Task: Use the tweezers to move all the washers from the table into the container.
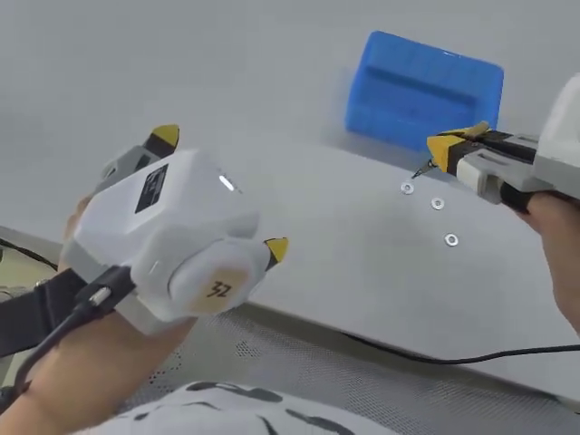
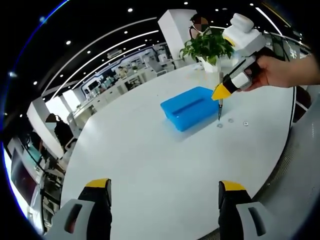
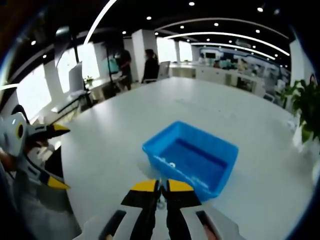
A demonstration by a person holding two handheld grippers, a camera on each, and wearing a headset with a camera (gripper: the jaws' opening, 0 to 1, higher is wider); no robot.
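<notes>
Three small metal washers point(image 1: 438, 203) lie on the white table just in front of the blue container point(image 1: 424, 89). My right gripper point(image 1: 441, 149) is shut on thin dark tweezers point(image 1: 420, 169), whose tip hovers just above the nearest washer point(image 1: 407, 188). The left gripper view has the tweezers point(image 2: 219, 107) pointing down over the washers point(image 2: 231, 120) beside the container point(image 2: 192, 107). In the right gripper view the shut jaws face the container point(image 3: 192, 157), with small pale bits on its floor. My left gripper point(image 1: 221, 192) is held open and empty at the table's near left, well away from the washers.
The table's front edge point(image 1: 362, 340) runs diagonally, with a black cable point(image 1: 471, 358) along it. A potted plant point(image 2: 207, 47) stands at the table's far side. People stand in the hall beyond the table.
</notes>
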